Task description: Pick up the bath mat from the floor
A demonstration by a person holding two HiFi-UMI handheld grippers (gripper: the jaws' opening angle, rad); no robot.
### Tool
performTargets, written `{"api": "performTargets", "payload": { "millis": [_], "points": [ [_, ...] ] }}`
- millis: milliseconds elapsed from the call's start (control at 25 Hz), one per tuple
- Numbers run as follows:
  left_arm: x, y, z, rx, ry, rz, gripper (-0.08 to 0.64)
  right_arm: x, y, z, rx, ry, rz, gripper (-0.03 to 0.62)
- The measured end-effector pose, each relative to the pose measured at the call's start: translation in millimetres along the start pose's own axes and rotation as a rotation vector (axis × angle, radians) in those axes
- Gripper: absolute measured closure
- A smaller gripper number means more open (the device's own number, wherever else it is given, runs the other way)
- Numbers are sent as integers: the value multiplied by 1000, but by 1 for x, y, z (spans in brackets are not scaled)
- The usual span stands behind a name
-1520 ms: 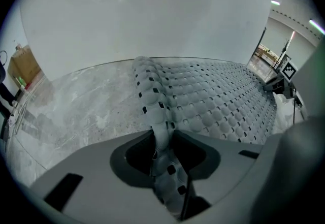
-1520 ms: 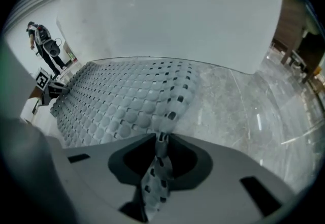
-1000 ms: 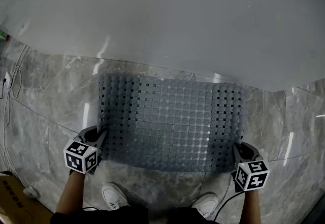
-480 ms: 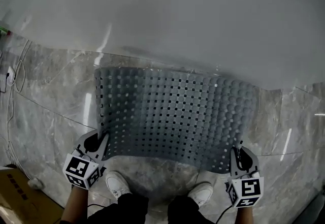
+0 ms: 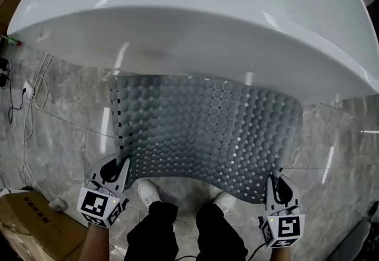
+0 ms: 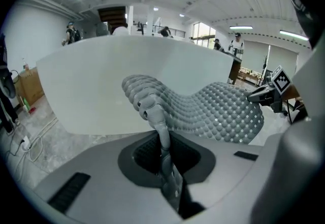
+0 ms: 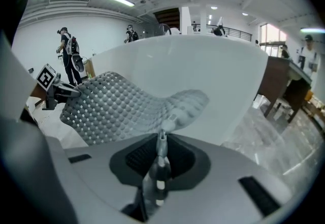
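Grey rubber bath mat (image 5: pixel 207 135) sags between left gripper (image 5: pixel 122 166) and right gripper (image 5: pixel 276 180), jaws clamped on near corners; far edge near white bathtub (image 5: pixel 195 23).

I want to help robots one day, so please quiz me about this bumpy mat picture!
1. What holds the bath mat by its near corners? A) two grippers B) bare hands C) hooks
2. True or false: the mat lies flat on the floor.
3. Fill in: the big white thing behind the mat is a ____.
Key: 1 A: left gripper and right gripper, each shut on a corner. 2 false: it sags in the air. 3 bathtub.
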State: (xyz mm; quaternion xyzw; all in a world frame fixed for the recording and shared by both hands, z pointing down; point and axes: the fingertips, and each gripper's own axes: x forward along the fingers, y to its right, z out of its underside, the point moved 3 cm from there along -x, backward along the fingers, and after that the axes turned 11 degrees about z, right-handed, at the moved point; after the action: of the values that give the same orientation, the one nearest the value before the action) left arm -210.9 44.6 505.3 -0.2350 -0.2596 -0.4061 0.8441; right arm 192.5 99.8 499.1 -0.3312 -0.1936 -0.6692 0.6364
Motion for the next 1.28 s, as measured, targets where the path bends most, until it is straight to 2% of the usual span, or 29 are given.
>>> {"api": "performTargets", "payload": {
  "millis": [160,320,560,760,1080,1280],
  "points": [
    [-57,15,-78,-20,36,-31,522,-56,18,-79,-4,24,4,523],
    [-101,26,-143,-24,73,-28,522,-106,30,-148,-14,63,21,523],
    [-165,55,-220,4,112,-25,523,-181,46,-217,12,109,49,523],
    [-202,67,-295,32,186,-31,524,-225,64,-283,32,187,81,523],
    [-263,62,-398,105,315,-69,524,-278,73,-397,25,349,141,523],
    [-292,61,-445,144,382,-88,524,-308,78,-442,30,422,163,523]
  ]
}}
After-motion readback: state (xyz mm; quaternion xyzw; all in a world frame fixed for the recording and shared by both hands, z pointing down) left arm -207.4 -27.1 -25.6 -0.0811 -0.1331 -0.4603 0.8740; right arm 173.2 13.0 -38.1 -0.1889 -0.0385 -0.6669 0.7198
